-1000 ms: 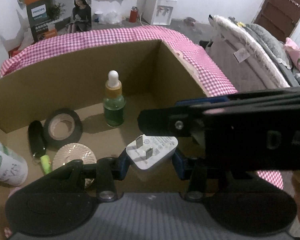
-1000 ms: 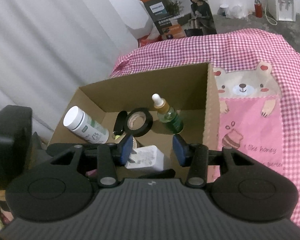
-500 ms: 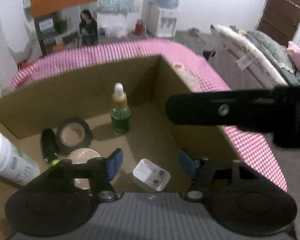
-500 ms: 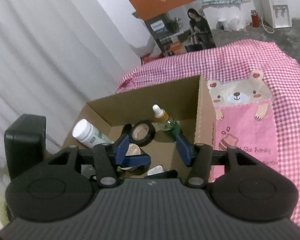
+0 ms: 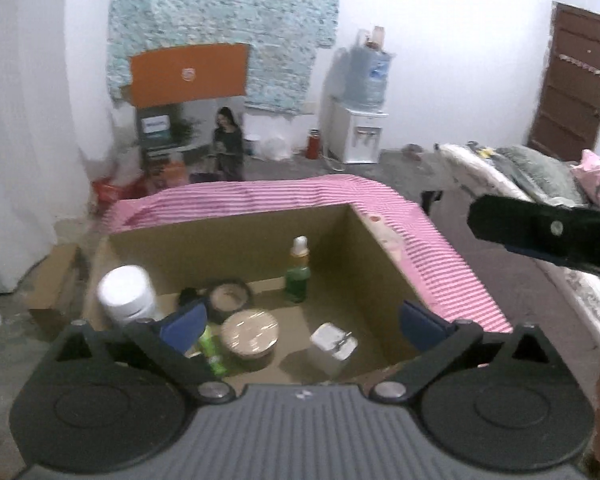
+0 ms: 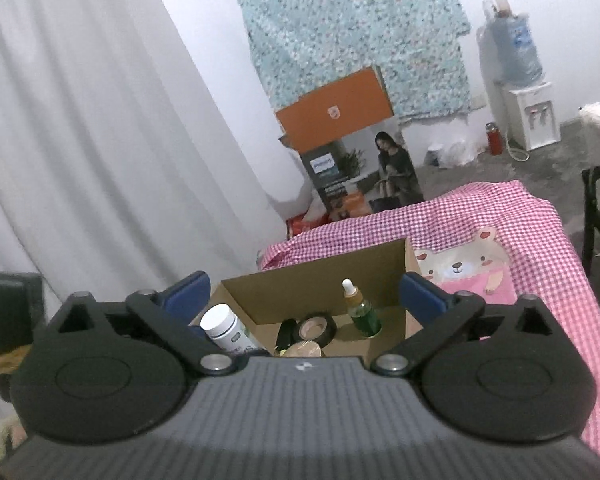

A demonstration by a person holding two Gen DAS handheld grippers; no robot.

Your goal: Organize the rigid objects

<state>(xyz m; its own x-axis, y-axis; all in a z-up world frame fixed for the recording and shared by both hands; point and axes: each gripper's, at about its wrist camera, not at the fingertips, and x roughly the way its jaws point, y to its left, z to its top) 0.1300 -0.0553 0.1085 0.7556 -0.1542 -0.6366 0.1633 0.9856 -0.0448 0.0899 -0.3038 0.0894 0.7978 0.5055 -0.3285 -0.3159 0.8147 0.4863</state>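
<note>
Gingham-covered bench (image 6: pixel 540 240) bearing a cardboard box (image 5: pixel 380 256); water dispenser (image 5: pixel 356 136) behind. Left gripper (image 5: pixel 300 322) and right gripper (image 6: pixel 304 292): fingers spread, empty.

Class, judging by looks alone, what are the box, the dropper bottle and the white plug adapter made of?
Box: matte brown cardboard, judging by its thin, flat walls.
Dropper bottle: green and see-through, so glass or clear plastic; which one is unclear.
Plug adapter: likely smooth white plastic with metal prongs.
</note>
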